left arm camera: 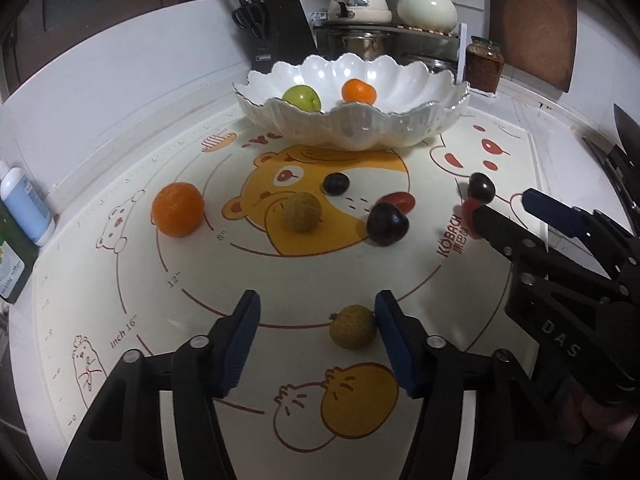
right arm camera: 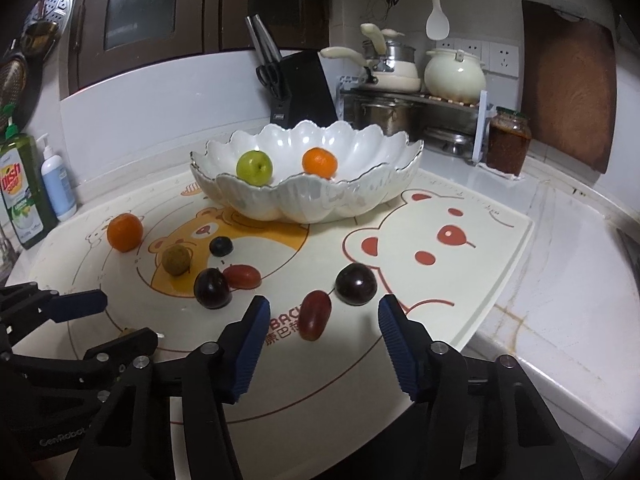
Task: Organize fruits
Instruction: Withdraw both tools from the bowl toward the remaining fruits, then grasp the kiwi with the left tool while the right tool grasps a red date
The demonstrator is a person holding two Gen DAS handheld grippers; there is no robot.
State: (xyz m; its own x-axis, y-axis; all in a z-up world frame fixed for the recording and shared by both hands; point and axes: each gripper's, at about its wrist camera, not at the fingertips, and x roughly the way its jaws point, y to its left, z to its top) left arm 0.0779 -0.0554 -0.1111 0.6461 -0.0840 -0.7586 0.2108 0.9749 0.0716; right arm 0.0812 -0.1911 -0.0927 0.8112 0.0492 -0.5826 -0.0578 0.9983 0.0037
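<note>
**Straddling fruit with both grippers on the printed mat**

Inspecting the left wrist view: the left gripper (left arm camera: 316, 332) hangs low over the cream bear-printed silicone mat (left arm camera: 168, 264), blue-padded fingers (left arm camera: 240, 340) apart. A small tan rough-skinned longan (left arm camera: 353, 327) lies between them, just beside the pad at 3 o'clock; whether it touches that pad cannot be told, and a clear gap stands on the other side.

Right wrist view: the right gripper (right arm camera: 324, 340) has its fingers apart around an oblong red grape (right arm camera: 315, 314), with gaps on both sides. A round dark purple plum (right arm camera: 356, 284) lies at 1 o'clock of the grape, close by.

Loose on the mat: a second dark plum (right arm camera: 212, 288), a second red grape (right arm camera: 241, 276), a small dark grape (right arm camera: 221, 246), a second tan longan (right arm camera: 176, 260) and a round orange tangerine (right arm camera: 125, 232) at 10 o'clock.

The white scalloped ceramic bowl (right arm camera: 360, 196) stands at the mat's 12 o'clock edge, holding a green apple (right arm camera: 254, 167) and a small orange tangerine (right arm camera: 319, 163).
</note>
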